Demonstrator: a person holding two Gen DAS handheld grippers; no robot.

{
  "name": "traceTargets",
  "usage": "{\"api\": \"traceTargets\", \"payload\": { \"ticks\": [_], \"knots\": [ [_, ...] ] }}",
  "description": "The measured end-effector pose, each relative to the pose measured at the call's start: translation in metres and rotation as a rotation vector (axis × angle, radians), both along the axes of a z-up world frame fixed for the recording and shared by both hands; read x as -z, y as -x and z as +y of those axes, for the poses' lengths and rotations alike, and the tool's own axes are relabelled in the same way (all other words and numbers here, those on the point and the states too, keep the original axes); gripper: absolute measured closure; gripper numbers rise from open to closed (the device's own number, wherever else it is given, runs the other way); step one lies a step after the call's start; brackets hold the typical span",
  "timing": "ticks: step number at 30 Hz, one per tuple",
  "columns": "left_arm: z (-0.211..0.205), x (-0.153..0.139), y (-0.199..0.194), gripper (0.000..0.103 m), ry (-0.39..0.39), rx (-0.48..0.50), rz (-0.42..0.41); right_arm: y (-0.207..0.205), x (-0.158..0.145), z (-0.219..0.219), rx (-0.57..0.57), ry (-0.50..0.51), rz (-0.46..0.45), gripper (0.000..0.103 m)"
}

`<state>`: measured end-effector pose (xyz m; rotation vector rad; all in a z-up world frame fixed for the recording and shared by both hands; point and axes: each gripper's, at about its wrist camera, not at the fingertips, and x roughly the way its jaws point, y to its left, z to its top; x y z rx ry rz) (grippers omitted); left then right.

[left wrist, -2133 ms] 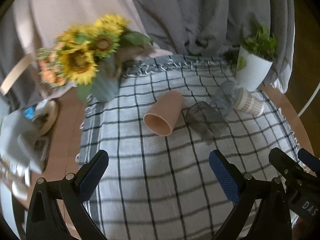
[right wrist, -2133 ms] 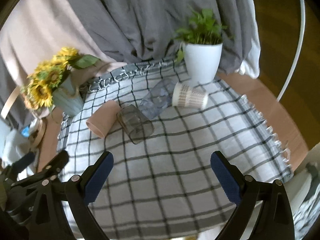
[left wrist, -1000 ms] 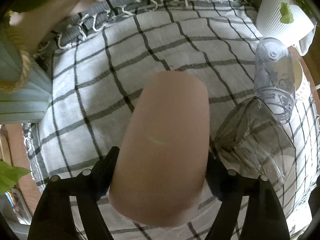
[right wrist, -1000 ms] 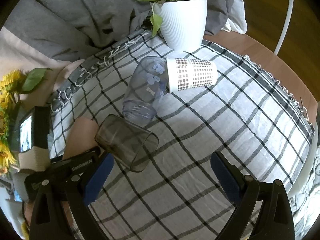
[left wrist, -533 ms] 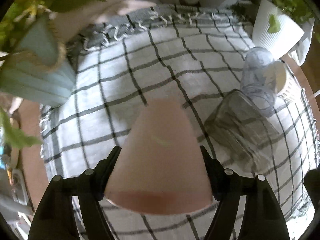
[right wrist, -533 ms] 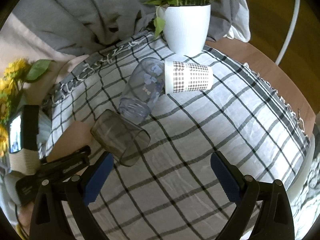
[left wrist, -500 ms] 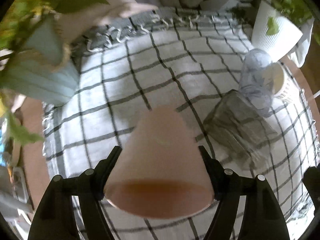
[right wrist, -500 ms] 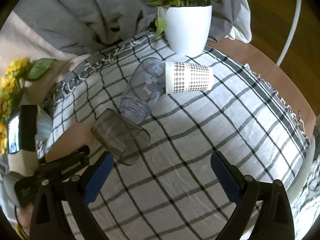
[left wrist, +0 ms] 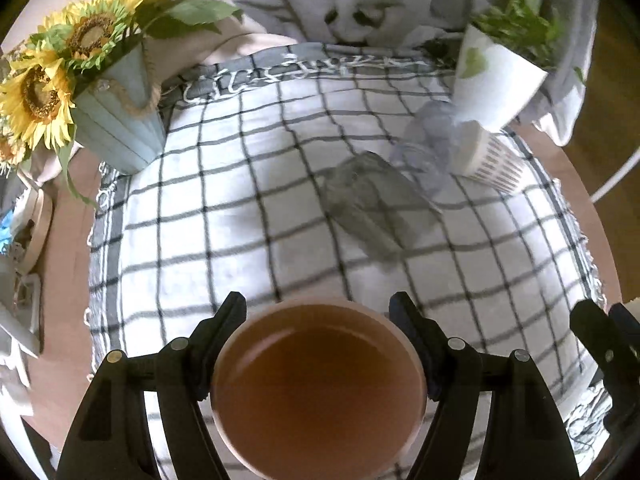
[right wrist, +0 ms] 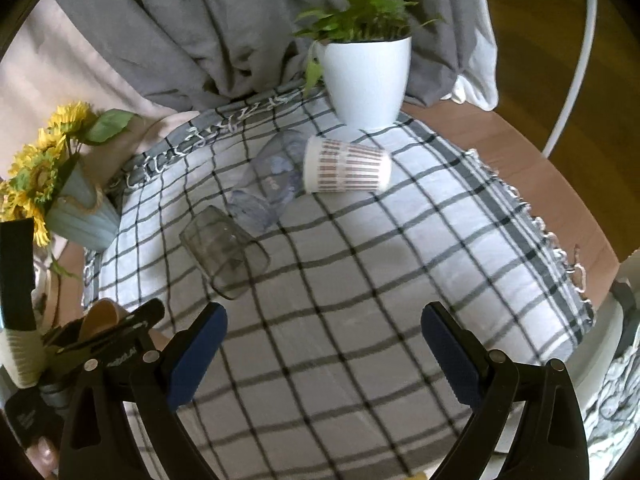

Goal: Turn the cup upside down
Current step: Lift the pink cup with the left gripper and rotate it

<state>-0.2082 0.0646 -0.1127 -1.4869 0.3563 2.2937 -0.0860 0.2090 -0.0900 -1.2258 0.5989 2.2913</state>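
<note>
Your left gripper (left wrist: 318,312) has its fingers (left wrist: 224,330) closed on the pink cup (left wrist: 318,390), one on each side of the wall just under the rim. The cup's open mouth faces the left camera and fills the space between the fingers, held above the checked cloth (left wrist: 224,208).

Your right gripper (right wrist: 322,318) hangs with its blue-padded fingers (right wrist: 200,340) spread wide and nothing between them. Only the right view shows the cup from outside: a sliver of it, far left of the right fingers, behind the left gripper's black frame, whose white lettering is too blurred to read.

Beyond the fingers of both grippers, a smoky clear glass (right wrist: 224,252) lies on its side on the cloth. Just past it lies a bluish clear tumbler (right wrist: 268,184) with a faint print you cannot read, touching a white paper cup (right wrist: 346,170) with brown checks, also on its side.

Farthest out, a white pot (right wrist: 366,80) of green leaves stands ahead to the right, and a pale blue vase (left wrist: 120,120) of sunflowers (left wrist: 36,96) ahead to the left. The left view shows the brown table (left wrist: 66,280) left of the cloth.
</note>
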Motion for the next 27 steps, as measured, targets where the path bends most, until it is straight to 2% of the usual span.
{"api": "traceTargets", "payload": {
  "ticks": [4, 9, 14, 18, 22, 24, 27],
  "knots": [
    [0.013, -0.005, -0.021, 0.03, -0.008, 0.015, -0.005, -0.019, -0.005, 0.012, -0.003, 0.008, 0.011, 0.005],
    [0.028, -0.005, -0.023, 0.03, 0.0, 0.017, 0.006, -0.034, -0.007, 0.023, 0.005, 0.0, 0.02, 0.005],
    [0.036, -0.004, -0.008, 0.03, 0.017, -0.018, 0.089, -0.04, -0.008, 0.028, 0.017, 0.007, 0.038, 0.005],
    [0.033, 0.008, -0.007, 0.029, -0.015, -0.04, 0.14, -0.038, -0.007, 0.023, -0.01, -0.035, 0.031, 0.005],
    [0.026, 0.026, -0.019, 0.029, -0.024, -0.062, 0.094, -0.041, -0.003, 0.017, -0.047, -0.073, 0.009, 0.005],
    [0.021, 0.025, -0.034, 0.029, -0.034, -0.061, 0.119, -0.045, 0.0, 0.015, -0.068, -0.081, -0.001, 0.005],
    [0.016, 0.027, -0.05, 0.03, -0.031, -0.075, 0.11, -0.051, 0.007, 0.014, -0.087, -0.076, -0.023, 0.005]
  ]
}}
